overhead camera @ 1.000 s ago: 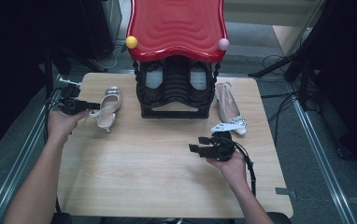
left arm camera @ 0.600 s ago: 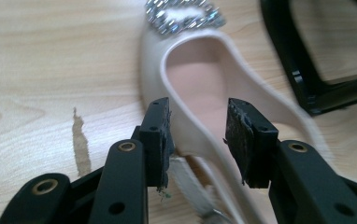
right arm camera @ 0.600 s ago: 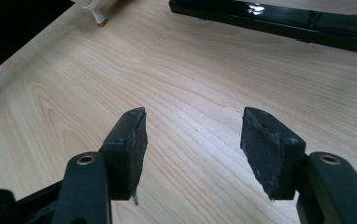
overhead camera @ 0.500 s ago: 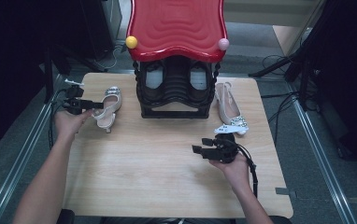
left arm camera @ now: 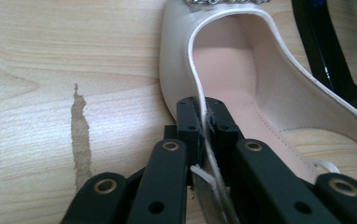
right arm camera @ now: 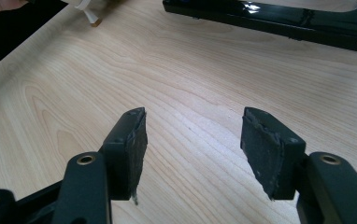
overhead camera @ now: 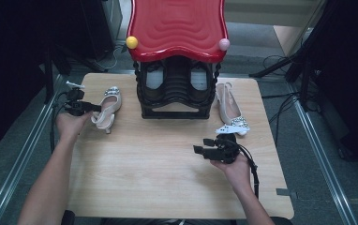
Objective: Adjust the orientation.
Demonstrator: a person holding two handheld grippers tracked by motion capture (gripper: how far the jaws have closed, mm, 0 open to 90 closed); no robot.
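Two pale heeled shoes lie on the table (overhead camera: 167, 187), one on each side of a black rack (overhead camera: 176, 96) with a red top (overhead camera: 177, 28). One shoe (overhead camera: 106, 108) is on the left part of the table, just left of the rack, its jewelled toe pointing away from the person and its heel toward the near edge. The left gripper (overhead camera: 93, 108) comes at it from the left; its jaws have just been closing and now pinch the side wall of that shoe near the heel. From the left gripper view, the thin cream edge of the shoe (left arm camera: 242, 93) runs straight between the two black pads, which are clamped against it from both sides, and the pink insole lies to the right of them.

Farther out, the other shoe (overhead camera: 229, 108) lies right of the rack, its jewelled toe toward the person. Just near of that toe, the right gripper (overhead camera: 200, 146) hovers over bare wood, pointing left. Its jaws stand wide apart with nothing between them, as the right gripper view (right arm camera: 193, 135) makes plain.

A yellow ball (overhead camera: 131, 42) and a pink ball (overhead camera: 224, 44) sit at the front corners of the red top.
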